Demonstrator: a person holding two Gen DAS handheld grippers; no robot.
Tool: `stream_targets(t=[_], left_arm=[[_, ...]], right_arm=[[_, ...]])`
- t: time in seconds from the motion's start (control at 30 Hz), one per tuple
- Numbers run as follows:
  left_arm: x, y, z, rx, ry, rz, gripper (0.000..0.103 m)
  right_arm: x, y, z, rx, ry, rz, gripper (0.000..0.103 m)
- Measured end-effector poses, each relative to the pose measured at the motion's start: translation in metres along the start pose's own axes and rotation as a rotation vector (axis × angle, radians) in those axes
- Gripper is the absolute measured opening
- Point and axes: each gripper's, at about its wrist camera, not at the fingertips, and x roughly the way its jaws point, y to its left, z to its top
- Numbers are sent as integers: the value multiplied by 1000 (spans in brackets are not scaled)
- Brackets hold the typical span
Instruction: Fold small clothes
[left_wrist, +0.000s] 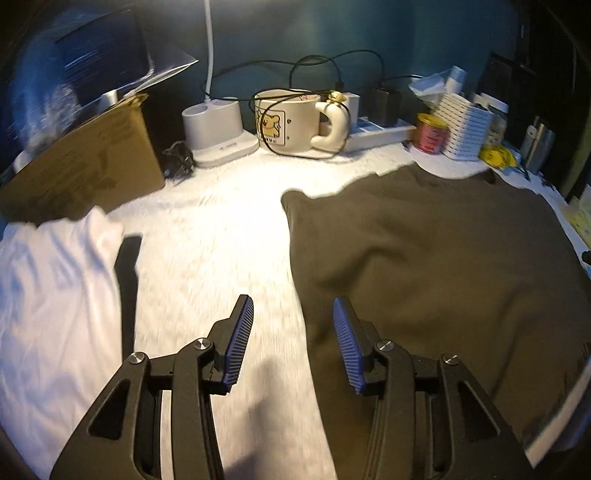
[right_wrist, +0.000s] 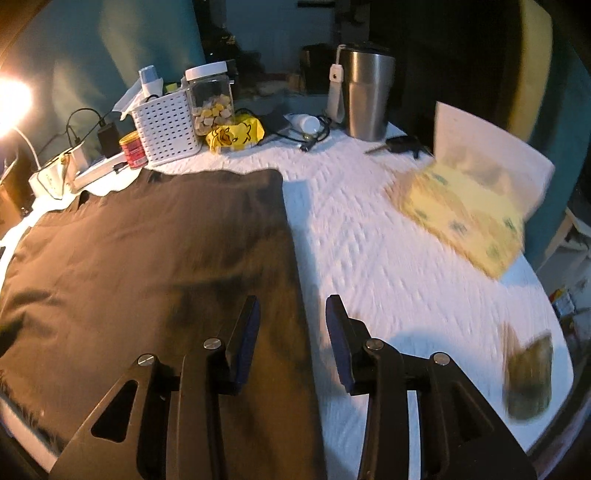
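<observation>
A dark olive garment (left_wrist: 436, 258) lies flat on the white fluffy cover (left_wrist: 221, 229), its sides folded in to straight edges. My left gripper (left_wrist: 293, 314) hovers open over its left edge, nothing between the blue pads. The right wrist view shows the same garment (right_wrist: 147, 258) spread at the left. My right gripper (right_wrist: 291, 310) stands open above its right edge, jaws empty. A white garment (left_wrist: 55, 295) lies at the far left in the left wrist view.
A cardboard box (left_wrist: 85, 162), lamp base (left_wrist: 218, 129), mug (left_wrist: 291, 122), power strip (left_wrist: 380, 133), red tin (left_wrist: 430, 133) and white basket (left_wrist: 467, 129) line the back. A steel tumbler (right_wrist: 364, 96), snack jar (right_wrist: 212, 99), keys (right_wrist: 399, 146), yellow packet (right_wrist: 469, 218) and folded cloth (right_wrist: 528, 380) lie to the right.
</observation>
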Motion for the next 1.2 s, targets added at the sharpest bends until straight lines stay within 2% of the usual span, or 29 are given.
stream_targets(t=[0.37, 0.57, 0.73, 0.83, 0.93, 0.97, 1.0, 1.07, 1.2], left_arm=[[54, -1, 48, 24, 9, -9, 45], [78, 0, 59, 36, 23, -5, 45], [91, 4, 63, 31, 19, 11, 45], [93, 8, 62, 12, 7, 19, 54], [94, 9, 62, 3, 8, -7, 54], [94, 8, 62, 9, 4, -14, 50], [94, 6, 62, 22, 2, -32, 42], [93, -1, 61, 53, -2, -70, 7], [87, -10, 62, 79, -41, -53, 4]], right_arm=[[53, -8, 45, -25, 38, 3, 39], [79, -6, 69, -27, 36, 31, 39], [102, 1, 86, -17, 55, 87, 39], [109, 10, 89, -51, 45, 89, 41], [109, 12, 91, -44, 36, 136, 39], [109, 13, 91, -50, 37, 154, 18], [108, 15, 91, -59, 33, 151, 6], [103, 18, 90, -74, 10, 145, 6], [89, 17, 95, -81, -45, 111, 6]])
